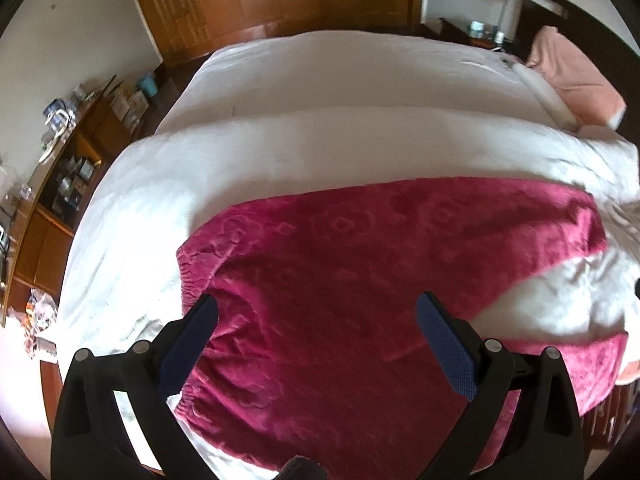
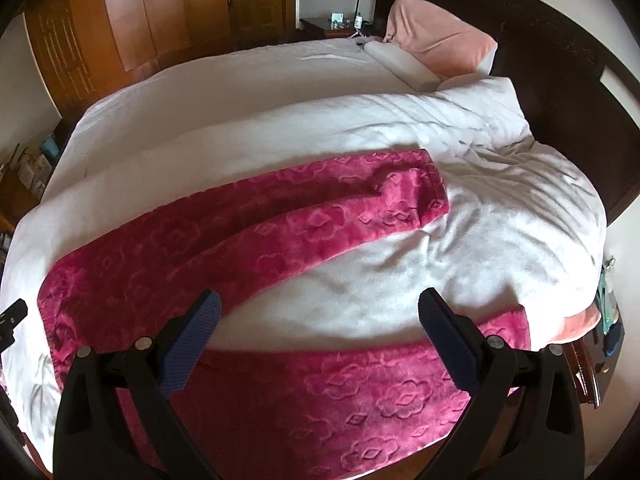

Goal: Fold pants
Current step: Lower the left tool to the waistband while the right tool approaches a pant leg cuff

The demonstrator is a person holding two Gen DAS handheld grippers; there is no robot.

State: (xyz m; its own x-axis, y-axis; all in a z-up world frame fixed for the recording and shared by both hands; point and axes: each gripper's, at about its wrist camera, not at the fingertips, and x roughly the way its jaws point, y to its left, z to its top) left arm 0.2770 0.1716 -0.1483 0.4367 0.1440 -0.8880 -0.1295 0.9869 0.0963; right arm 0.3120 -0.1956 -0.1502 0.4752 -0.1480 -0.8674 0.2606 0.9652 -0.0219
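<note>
Magenta fleece pants with an embossed flower pattern lie spread on the white bedcover, legs apart in a V. The elastic waistband is at the left in the left wrist view. My left gripper is open and empty, hovering above the waist and hip area. In the right wrist view the far leg runs toward the pillows and the near leg lies along the bed's front edge. My right gripper is open and empty above the white gap between the two legs.
A pink pillow and a white pillow lie at the dark headboard. A wooden wardrobe stands behind the bed. A cluttered wooden shelf is at the left, a nightstand with a lamp beyond.
</note>
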